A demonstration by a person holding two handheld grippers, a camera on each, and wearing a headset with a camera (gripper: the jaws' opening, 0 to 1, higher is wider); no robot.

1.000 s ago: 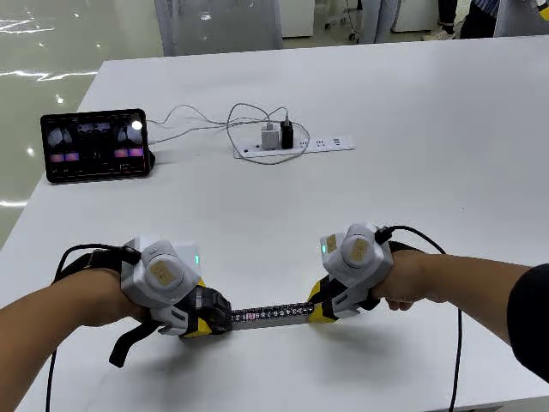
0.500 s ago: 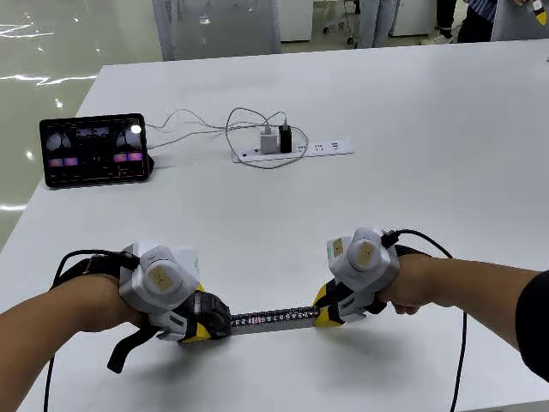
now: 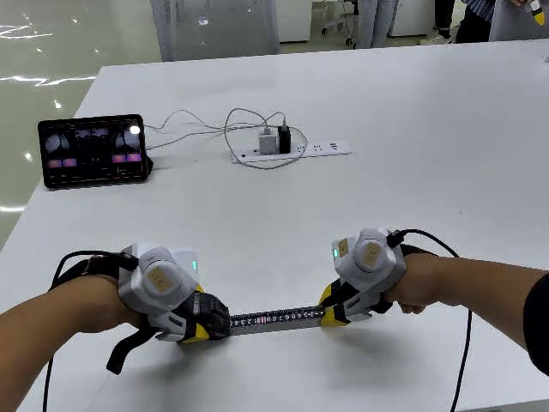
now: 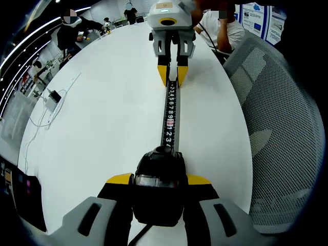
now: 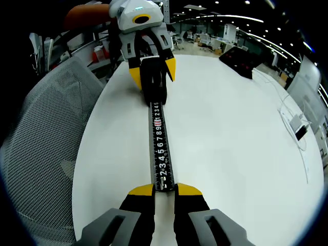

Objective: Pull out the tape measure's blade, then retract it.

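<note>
Tape measure (image 3: 214, 314) at near edge of white worktop (image 3: 360, 120), black case clenched in left tool (image 3: 199, 319). Blade (image 3: 274, 318) tip pinched by right tool (image 3: 330, 313); short length out. Pull-out step, likely. Next: draw right tool straight away, case held steady, without twisting blade.

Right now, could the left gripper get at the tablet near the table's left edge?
Probably not yet: the left gripper is shut on the tape measure case, its blade stretched to the right gripper. Bare table lies between it and the tablet, so the path is free once it lets go.
</note>
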